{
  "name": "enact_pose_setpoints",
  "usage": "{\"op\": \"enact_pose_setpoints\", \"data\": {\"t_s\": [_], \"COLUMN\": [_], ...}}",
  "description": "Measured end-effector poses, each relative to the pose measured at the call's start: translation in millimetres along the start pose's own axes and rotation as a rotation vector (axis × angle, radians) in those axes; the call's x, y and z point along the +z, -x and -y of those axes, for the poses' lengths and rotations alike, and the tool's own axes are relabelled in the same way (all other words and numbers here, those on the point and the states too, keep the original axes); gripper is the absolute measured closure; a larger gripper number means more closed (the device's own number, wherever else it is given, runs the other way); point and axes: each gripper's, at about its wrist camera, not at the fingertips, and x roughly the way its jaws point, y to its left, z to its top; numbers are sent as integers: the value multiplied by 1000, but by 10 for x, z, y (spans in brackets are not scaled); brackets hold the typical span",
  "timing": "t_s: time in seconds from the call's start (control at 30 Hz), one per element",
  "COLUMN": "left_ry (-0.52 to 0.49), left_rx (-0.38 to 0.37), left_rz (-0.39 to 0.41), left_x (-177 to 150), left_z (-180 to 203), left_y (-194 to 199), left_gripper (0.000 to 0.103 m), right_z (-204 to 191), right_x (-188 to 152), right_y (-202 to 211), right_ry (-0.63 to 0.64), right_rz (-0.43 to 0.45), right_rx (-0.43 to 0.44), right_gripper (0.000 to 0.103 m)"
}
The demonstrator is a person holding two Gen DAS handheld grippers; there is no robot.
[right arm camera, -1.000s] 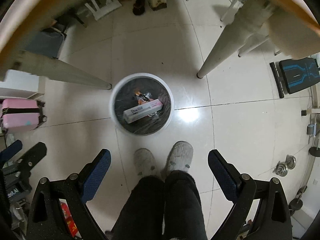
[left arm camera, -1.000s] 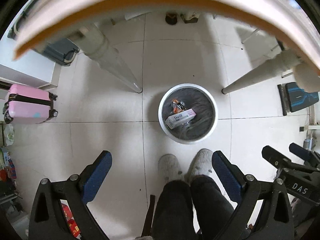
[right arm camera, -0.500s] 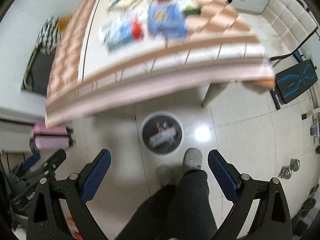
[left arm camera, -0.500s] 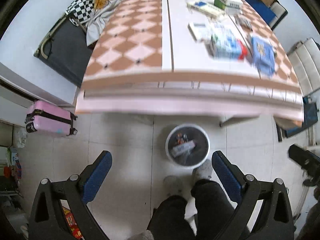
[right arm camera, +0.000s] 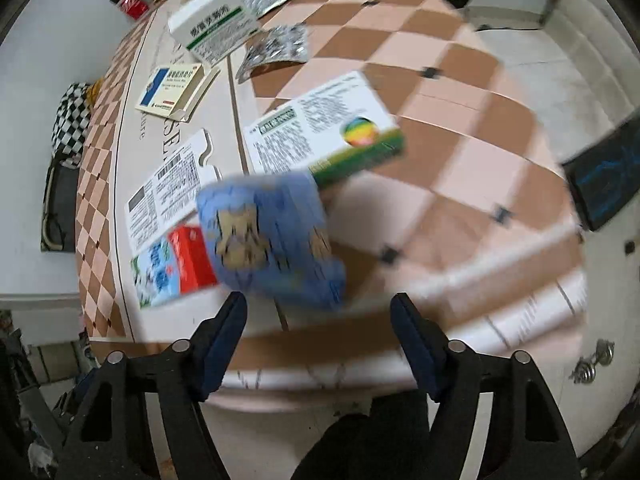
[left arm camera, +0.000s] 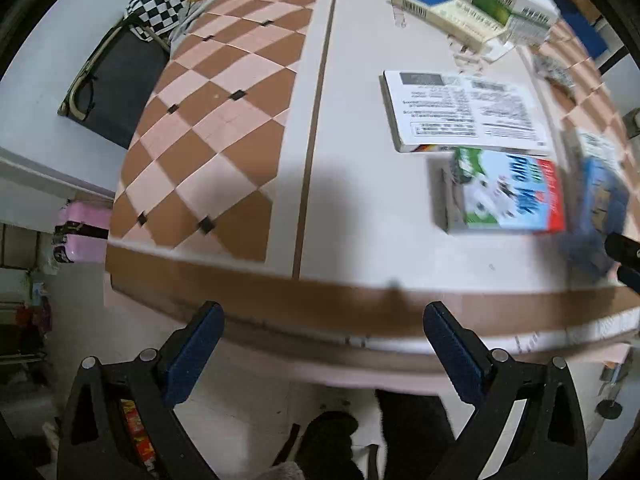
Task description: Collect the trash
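Observation:
Both grippers are raised to the near edge of the checkered table (left arm camera: pixel 208 128). My left gripper (left arm camera: pixel 324 344) is open and empty, apart from the trash. A milk carton (left arm camera: pixel 504 192) lies flat to its right, with a white flattened box (left arm camera: pixel 460 110) behind it. My right gripper (right arm camera: pixel 318 332) is open and empty, just in front of a blue crumpled pack (right arm camera: pixel 272 236), which also shows in the left wrist view (left arm camera: pixel 600 196). A red and blue milk carton (right arm camera: pixel 176 268) lies left of the pack. A white and green box (right arm camera: pixel 324 136) lies behind it.
Further back lie a blue and cream box (right arm camera: pixel 172 88), a white and green carton (right arm camera: pixel 212 24) and foil blister packs (right arm camera: pixel 276 46). A pink suitcase (left arm camera: pixel 82 236) stands on the floor at left. A dark folding cot (left arm camera: pixel 116 80) stands beyond the table. My legs show below.
Both grippers rose from over the floor bin to table height and moved in toward the trash on the table. The bin has left both views. Both stayed open.

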Motion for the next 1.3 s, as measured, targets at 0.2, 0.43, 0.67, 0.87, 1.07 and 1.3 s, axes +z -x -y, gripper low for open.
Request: {"op": "enact_pose_setpoints", "data": {"t_s": [0.2, 0.43, 0.67, 0.87, 1.07, 1.3], "left_ry": [-164, -686, -1063, -1057, -906, -655], "left_rx": [0, 23, 69, 26, -45, -99], "left_rz": [13, 134, 63, 42, 70, 146], "left_x": [87, 151, 175, 333, 337, 117], "left_z": [186, 925, 1416, 1382, 1216, 860], "left_y": [117, 367, 102, 17, 208, 585], "left_gripper": [2, 2, 3, 41, 44, 45], "right_z": [-92, 323, 727, 777, 706, 553], "right_x": [161, -49, -54, -9, -103, -410], "right_y": [-200, 160, 204, 65, 113, 313], "right_ry": [68, 11, -92, -122, -111, -85], "right_rz": [-25, -27, -51, -58, -26, 21], "right_rx": [50, 58, 36, 27, 21, 23], "right_gripper": [81, 84, 84, 84, 85, 86]}}
